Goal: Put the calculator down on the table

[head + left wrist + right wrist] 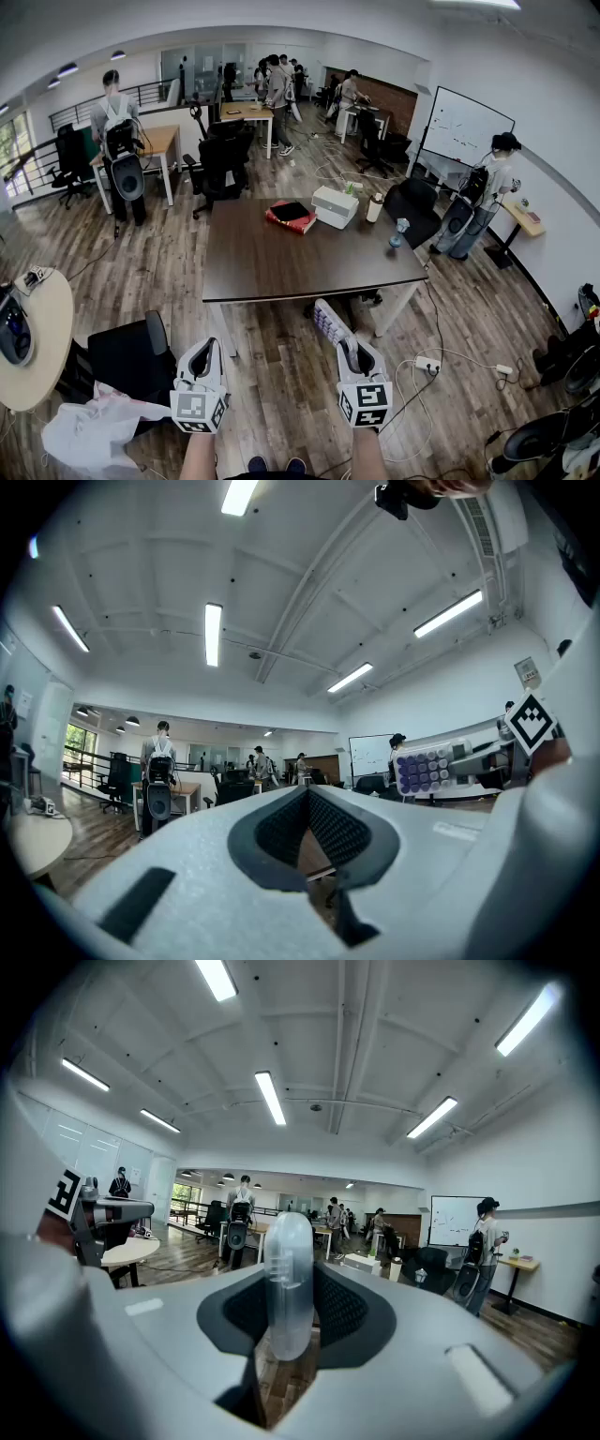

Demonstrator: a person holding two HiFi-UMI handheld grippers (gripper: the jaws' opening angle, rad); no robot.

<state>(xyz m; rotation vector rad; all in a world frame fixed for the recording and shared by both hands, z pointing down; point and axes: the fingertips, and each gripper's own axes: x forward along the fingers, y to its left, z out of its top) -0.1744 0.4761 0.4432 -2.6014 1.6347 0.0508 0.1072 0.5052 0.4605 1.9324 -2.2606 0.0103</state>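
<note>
Right tool (pixel 350 352) grips the calculator (pixel 327 322) edge-on between its part-closed jaws, holding it in the air just short of the table (pixel 281 272), while the left tool (pixel 202 356) hovers alongside, jaws together and empty.

A table (pixel 281 267) stands mid-room. Along its far edge, left to right, sit a stack of books (pixel 291 217), a box (pixel 335 206) and a cup (pixel 375 207). Before the near edge, over the floor, the left gripper (pixel 204 349) and right gripper (pixel 352 349) are side by side. A calculator (pixel 329 322) sits between the right gripper's jaws, short of the table. A round table (pixel 47 328) lies far left, with a chair (pixel 131 361) just right of it.
</note>
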